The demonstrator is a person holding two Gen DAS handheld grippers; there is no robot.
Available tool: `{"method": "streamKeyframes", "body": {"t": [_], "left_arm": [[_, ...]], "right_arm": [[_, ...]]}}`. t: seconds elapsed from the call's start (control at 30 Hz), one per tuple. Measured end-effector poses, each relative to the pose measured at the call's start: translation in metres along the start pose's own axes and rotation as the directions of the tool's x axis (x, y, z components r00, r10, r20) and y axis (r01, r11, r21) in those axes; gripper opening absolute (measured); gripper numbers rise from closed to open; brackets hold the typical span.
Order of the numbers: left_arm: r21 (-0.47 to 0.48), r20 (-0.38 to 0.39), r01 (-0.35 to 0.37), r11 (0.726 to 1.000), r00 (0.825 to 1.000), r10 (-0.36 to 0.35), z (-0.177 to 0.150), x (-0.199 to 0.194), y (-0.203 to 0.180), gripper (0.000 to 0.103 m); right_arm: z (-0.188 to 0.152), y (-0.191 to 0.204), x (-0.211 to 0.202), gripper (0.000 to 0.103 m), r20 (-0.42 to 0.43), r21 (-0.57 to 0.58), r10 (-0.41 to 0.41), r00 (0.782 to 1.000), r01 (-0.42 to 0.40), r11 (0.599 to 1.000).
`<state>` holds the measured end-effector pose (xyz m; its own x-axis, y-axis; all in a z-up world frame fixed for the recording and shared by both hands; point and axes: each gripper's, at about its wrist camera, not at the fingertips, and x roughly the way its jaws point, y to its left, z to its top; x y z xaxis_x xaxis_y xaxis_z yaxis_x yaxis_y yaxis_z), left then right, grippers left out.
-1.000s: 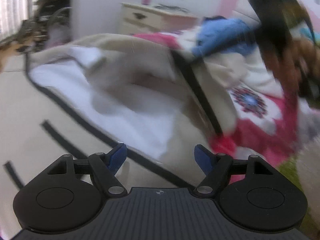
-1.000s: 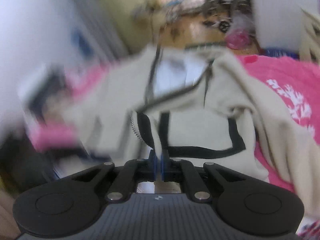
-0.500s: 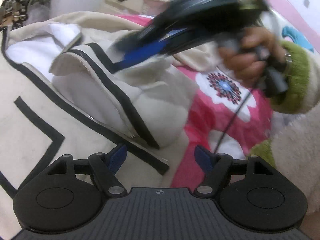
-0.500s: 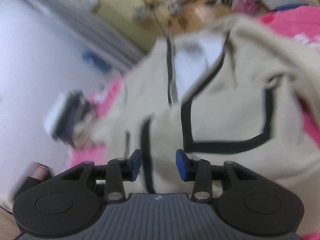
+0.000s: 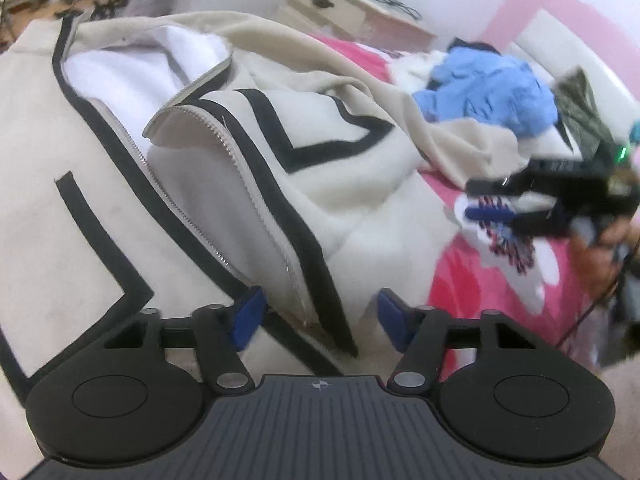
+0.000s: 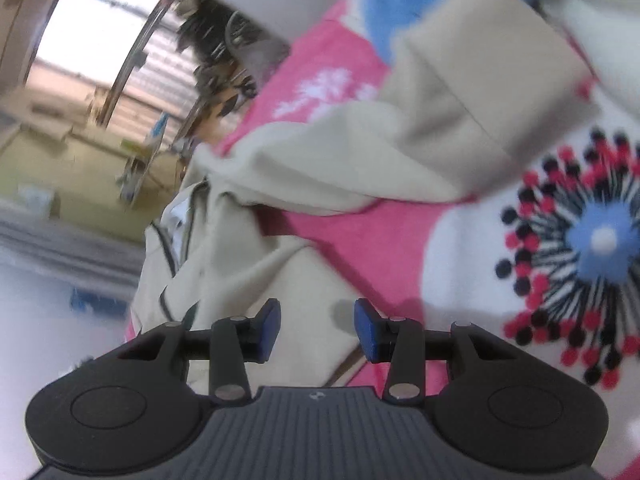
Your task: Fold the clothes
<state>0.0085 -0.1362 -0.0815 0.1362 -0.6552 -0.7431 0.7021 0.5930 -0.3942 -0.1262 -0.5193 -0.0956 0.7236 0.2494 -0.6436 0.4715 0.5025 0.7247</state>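
We note the cream jacket (image 5: 328, 184) lying open on the pink bedspread (image 5: 472, 272), its black-trimmed zipper edge (image 5: 276, 216) running down toward us. It looks like thick fleece: soft, floppy, light to moderate in weight, not fragile; it will sag and drag when lifted. The left gripper (image 5: 316, 314) has just been closing, jaws apart, the zipper hem between them but not visibly pinched. The right gripper (image 6: 316, 326) has just been opening; jaws apart, fabric below them, nothing clamped. Its view is blurred, so the sleeve (image 6: 460, 120) beyond is possibly bunched. We judge the trimmed hem and sleeve cuff the firmest places to grip.
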Motion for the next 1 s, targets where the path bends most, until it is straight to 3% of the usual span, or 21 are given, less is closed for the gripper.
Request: {"method": "streamKeyframes", "body": {"t": [0.1,0.13,0.2,0.23,0.3,0.37,0.43,0.53,0.6,0.67,0.77,0.8,0.83,1.0], "left_arm": [[-0.046,-0.002,0.011,0.999,1.000,-0.012,0.002,0.002,0.005,0.046],[-0.060,-0.004,0.012,0.998,1.000,-0.012,0.003,0.004,0.005,0.039],[-0.087,-0.015,0.019,0.996,1.000,-0.021,0.003,0.007,0.007,0.028],[-0.102,-0.024,0.026,0.994,0.999,-0.028,0.004,0.009,0.009,0.016],[-0.103,-0.050,0.034,0.994,0.998,-0.039,0.005,0.011,0.007,0.008],[-0.137,-0.082,0.047,0.989,0.995,-0.059,0.008,0.010,0.005,0.007],[-0.226,-0.119,0.103,0.969,0.984,-0.132,0.010,0.006,0.008,0.006],[-0.322,-0.126,0.180,0.930,0.965,-0.231,0.011,-0.002,0.009,0.006],[-0.318,-0.119,0.186,0.930,0.965,-0.234,0.011,-0.003,0.007,0.006],[-0.290,-0.116,0.154,0.945,0.974,-0.194,0.011,-0.001,0.007,0.006],[-0.272,-0.121,0.105,0.957,0.983,-0.142,0.010,0.004,0.009,0.006],[-0.271,-0.119,0.096,0.958,0.984,-0.133,0.009,0.005,0.010,0.006],[-0.272,-0.117,0.088,0.958,0.985,-0.124,0.008,0.006,0.012,0.006],[-0.287,-0.115,0.059,0.956,0.989,-0.095,0.006,0.009,0.018,0.006]], "right_arm": [[0.004,-0.006,0.022,0.037,-0.047,-0.049,0.001,0.999,-0.004,0.999],[0.003,-0.006,0.027,0.020,-0.067,-0.067,-0.002,0.998,-0.003,0.998],[0.000,-0.003,0.030,0.000,-0.112,-0.101,-0.004,0.994,-0.007,0.995],[-0.004,0.004,0.030,0.000,-0.124,-0.143,-0.011,0.992,-0.007,0.990],[-0.009,0.021,0.018,0.000,-0.119,-0.205,-0.016,0.993,-0.009,0.979],[-0.007,0.037,-0.004,0.000,-0.098,-0.226,-0.006,0.995,-0.016,0.974],[-0.002,0.052,-0.027,0.000,-0.080,-0.232,0.006,0.997,-0.024,0.973],[0.014,0.064,-0.066,0.000,-0.045,-0.252,-0.042,0.998,0.029,0.967],[0.020,0.063,-0.079,0.000,0.002,-0.286,-0.109,0.994,0.105,0.953],[0.023,0.054,-0.077,0.000,0.028,-0.286,-0.126,0.992,0.128,0.950],[0.024,0.032,-0.050,0.009,-0.008,-0.227,-0.078,0.997,0.074,0.971],[0.023,0.027,-0.038,0.021,-0.014,-0.233,-0.074,0.997,0.069,0.970],[0.022,0.022,-0.029,0.041,-0.015,-0.241,-0.074,0.997,0.069,0.968],[0.017,0.008,0.026,0.042,-0.079,-0.304,-0.148,0.986,0.117,0.945]]}}
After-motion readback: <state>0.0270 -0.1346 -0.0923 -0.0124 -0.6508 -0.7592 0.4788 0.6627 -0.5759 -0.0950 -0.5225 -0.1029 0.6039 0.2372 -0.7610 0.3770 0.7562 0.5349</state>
